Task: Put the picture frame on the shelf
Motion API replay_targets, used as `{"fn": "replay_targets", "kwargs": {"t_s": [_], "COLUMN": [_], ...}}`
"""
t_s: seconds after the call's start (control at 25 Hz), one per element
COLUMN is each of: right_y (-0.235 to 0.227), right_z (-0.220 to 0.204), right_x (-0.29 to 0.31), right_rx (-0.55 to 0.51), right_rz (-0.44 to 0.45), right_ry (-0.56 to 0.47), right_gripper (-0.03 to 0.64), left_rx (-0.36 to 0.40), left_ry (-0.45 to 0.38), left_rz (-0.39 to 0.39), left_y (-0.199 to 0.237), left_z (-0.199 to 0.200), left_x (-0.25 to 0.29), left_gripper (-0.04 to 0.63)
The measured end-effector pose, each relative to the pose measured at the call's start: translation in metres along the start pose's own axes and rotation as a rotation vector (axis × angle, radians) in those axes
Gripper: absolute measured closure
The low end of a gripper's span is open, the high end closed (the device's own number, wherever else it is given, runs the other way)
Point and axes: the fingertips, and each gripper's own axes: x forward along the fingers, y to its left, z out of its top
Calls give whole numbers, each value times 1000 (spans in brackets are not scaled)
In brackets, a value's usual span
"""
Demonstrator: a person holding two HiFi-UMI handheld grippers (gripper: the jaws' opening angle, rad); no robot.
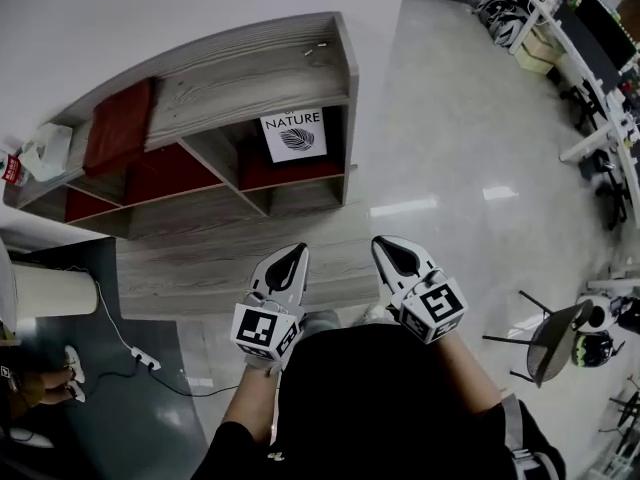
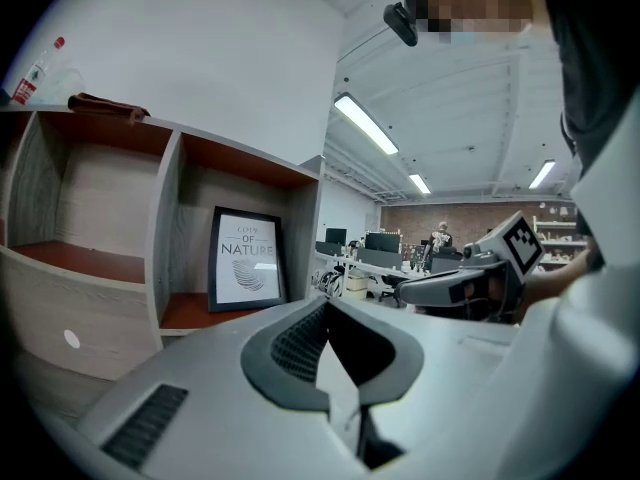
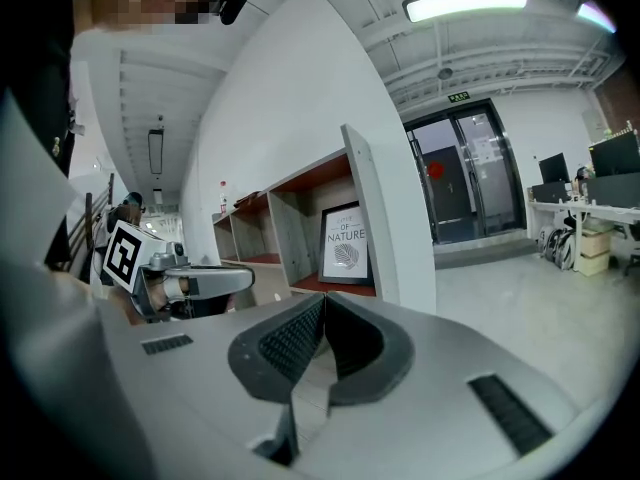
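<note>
Upright in the shelf's (image 1: 345, 78) right-hand compartment stands the picture frame (image 1: 294, 134) (printed "NATURE"). Left gripper (image 1: 290, 260) and right gripper (image 1: 391, 252) hover apart from it, jaws pressed together, empty.

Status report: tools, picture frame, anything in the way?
Left tool, right tool shut, empty. Picture frame upright in right-end compartment of shelf. Nothing blocking.

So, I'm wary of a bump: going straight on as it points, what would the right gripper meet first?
Probably the black-framed Nature picture in the end compartment of the grey wood-grain shelf; the way from the right gripper to it looks free, though depth is unclear.
</note>
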Motion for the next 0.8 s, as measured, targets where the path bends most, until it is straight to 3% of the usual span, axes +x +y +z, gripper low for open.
{"fn": "replay_targets", "kwargs": {"t_s": [0.36,0.8], "right_y": [-16,-24], "right_z": [-5,-6], "right_x": [-13,-6], "right_rx": [37,46], "right_rz": [-69,-99], "right_ry": [9,2], "right_gripper": [618,618], "left_rx": [15,26], "left_ry": [36,50], "left_rz": [-81,-108], "left_y": [-15,-8], "left_z": [-4,-5], "left_x": [23,32], "left_gripper": [586,586]}}
